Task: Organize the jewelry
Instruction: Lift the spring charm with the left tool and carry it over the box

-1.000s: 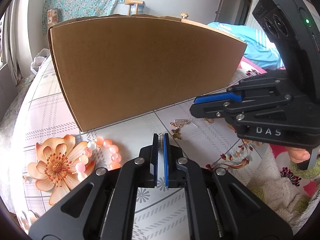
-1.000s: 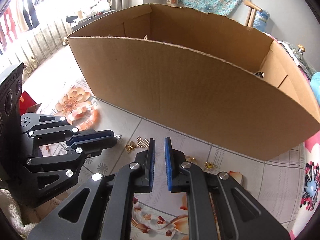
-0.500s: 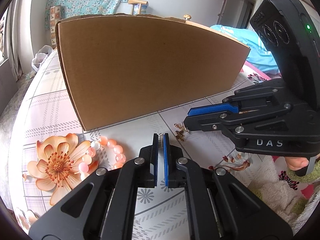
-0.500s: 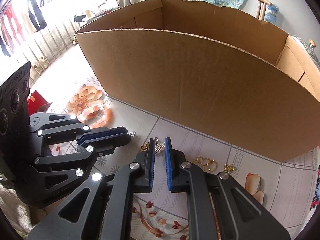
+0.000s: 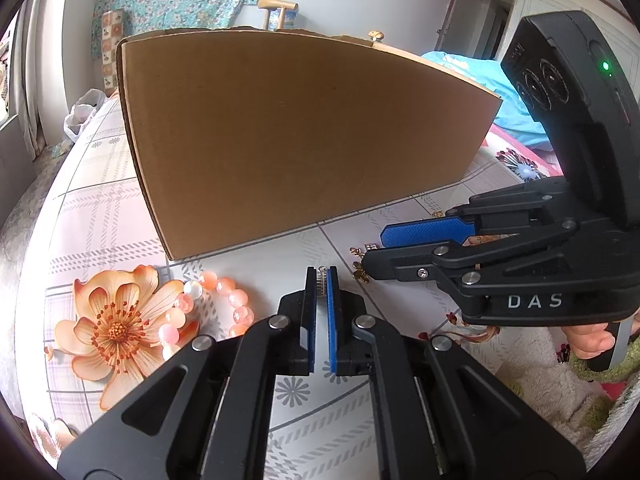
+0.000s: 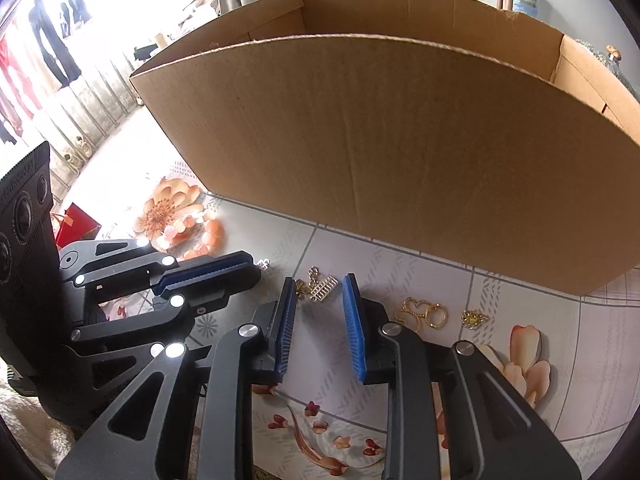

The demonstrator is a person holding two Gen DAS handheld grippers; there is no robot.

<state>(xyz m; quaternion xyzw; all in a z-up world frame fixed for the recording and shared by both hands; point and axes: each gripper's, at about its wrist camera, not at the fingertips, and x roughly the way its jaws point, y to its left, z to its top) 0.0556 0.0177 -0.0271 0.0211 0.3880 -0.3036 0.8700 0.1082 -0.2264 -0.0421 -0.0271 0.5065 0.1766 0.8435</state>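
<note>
Small gold charms (image 6: 320, 286) lie scattered before the open cardboard box (image 6: 400, 140).

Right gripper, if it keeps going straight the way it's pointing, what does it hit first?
Most likely the small gold charm lying on the tablecloth between the right gripper's open jaws, well short of the cardboard box.

I note a cardboard box (image 6: 400, 148) of matt brown corrugated paper, its top edge rough-cut. It stands on a tablecloth (image 5: 100, 208) with a smooth, faintly glossy printed finish. Near the box's front wall lie gold-coloured metal charms (image 6: 420, 312), shiny, and a bracelet (image 5: 224, 296) of glossy pink beads. Both grippers show matt black plastic, bright metal screws and ribbed blue pads (image 6: 354, 328).
</note>
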